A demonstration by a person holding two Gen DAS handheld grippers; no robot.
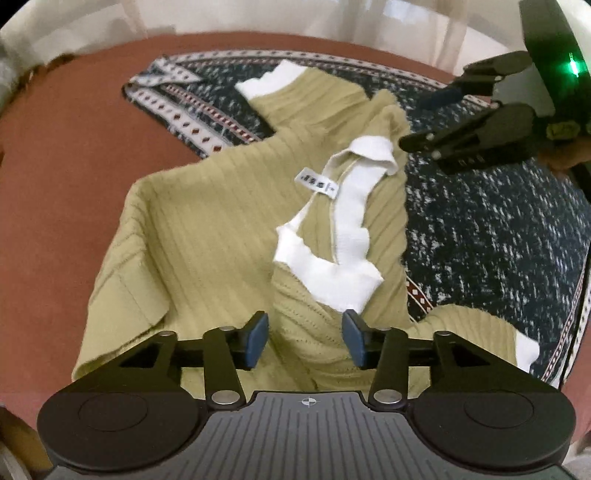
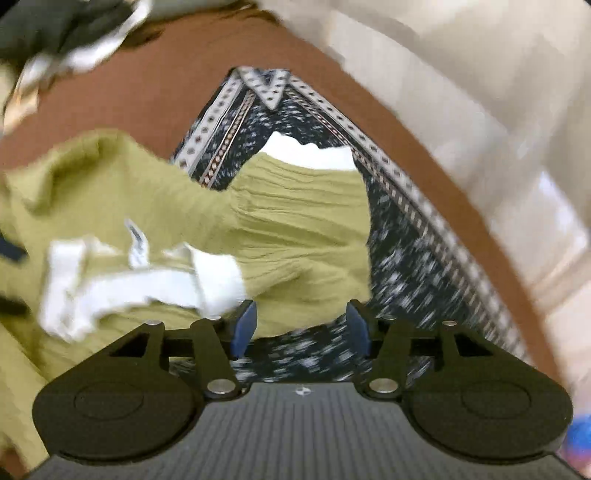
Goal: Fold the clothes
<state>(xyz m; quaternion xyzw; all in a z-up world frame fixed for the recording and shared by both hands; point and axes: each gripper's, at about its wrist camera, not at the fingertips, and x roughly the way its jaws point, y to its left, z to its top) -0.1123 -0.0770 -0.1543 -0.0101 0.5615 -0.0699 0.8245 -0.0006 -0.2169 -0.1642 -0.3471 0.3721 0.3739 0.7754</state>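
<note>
An olive-green ribbed sweater (image 1: 207,236) with white trim lies crumpled on a dark speckled cloth (image 1: 498,240). Its white collar (image 1: 332,266) and label (image 1: 319,182) face up. My left gripper (image 1: 304,332) hovers over the sweater just below the collar, jaws open, with a ridge of knit lying beneath and between the blue pads (image 1: 258,338), which do not press it. My right gripper (image 1: 424,118) stands open at the sweater's far right edge. In the right wrist view the right gripper (image 2: 301,314) is open over the sweater (image 2: 295,229) hem and the speckled cloth (image 2: 406,266), nothing between its pads.
The patterned cloth with a white diamond border (image 2: 332,114) covers part of a reddish-brown table (image 1: 55,166). A dark and white heap of clothes (image 2: 55,33) sits at the table's far left in the right wrist view. Pale curtains (image 1: 406,18) hang behind.
</note>
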